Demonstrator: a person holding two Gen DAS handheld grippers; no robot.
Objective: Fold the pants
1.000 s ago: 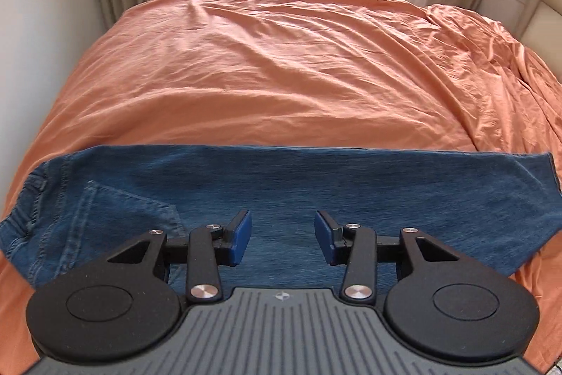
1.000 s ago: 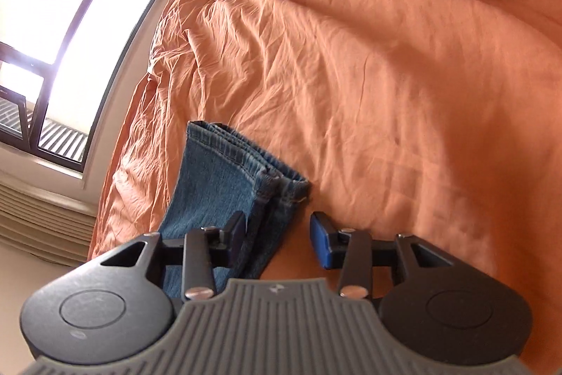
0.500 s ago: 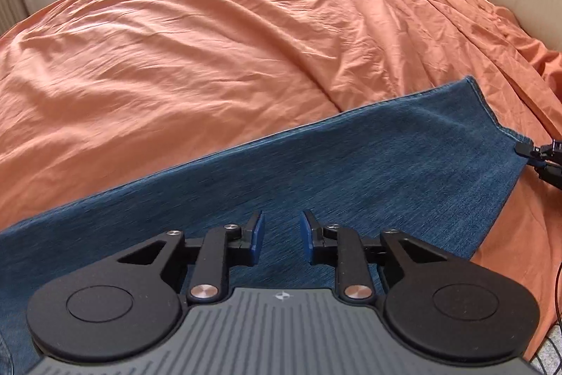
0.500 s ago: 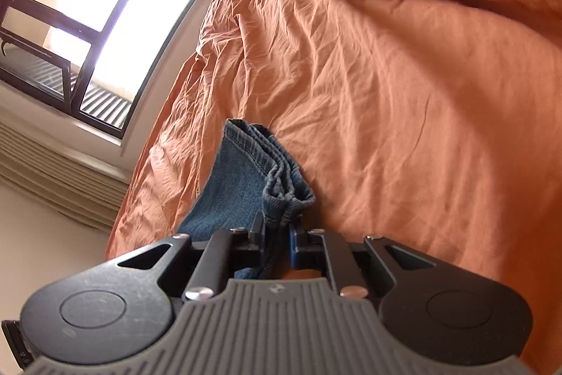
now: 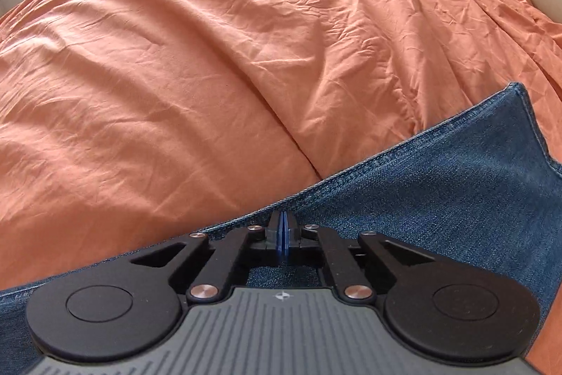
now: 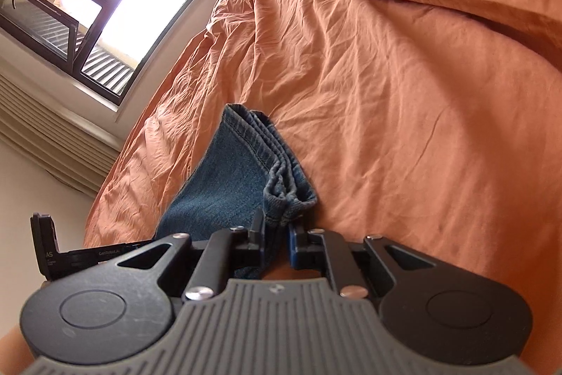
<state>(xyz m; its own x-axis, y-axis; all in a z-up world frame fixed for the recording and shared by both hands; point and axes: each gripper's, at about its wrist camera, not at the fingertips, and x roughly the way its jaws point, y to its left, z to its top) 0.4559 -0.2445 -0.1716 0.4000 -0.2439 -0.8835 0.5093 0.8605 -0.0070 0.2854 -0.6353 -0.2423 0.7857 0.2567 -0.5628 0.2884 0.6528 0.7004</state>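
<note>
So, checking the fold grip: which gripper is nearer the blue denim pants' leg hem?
Right. The right gripper is clamped on the hem; the left gripper is shut farther along the pants' long edge.

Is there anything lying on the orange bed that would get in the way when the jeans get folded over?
Nothing visible does. The orange sheet beyond the jeans shows only wrinkles. The left gripper sits shut at their long edge, and the right gripper pinches the hem end.

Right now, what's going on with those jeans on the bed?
A person is folding blue jeans on an orange bedsheet with two hand-held grippers. The right gripper is clamped on the hem end of the legs. The left gripper is shut at the jeans' far edge, seemingly pinching it.
</note>
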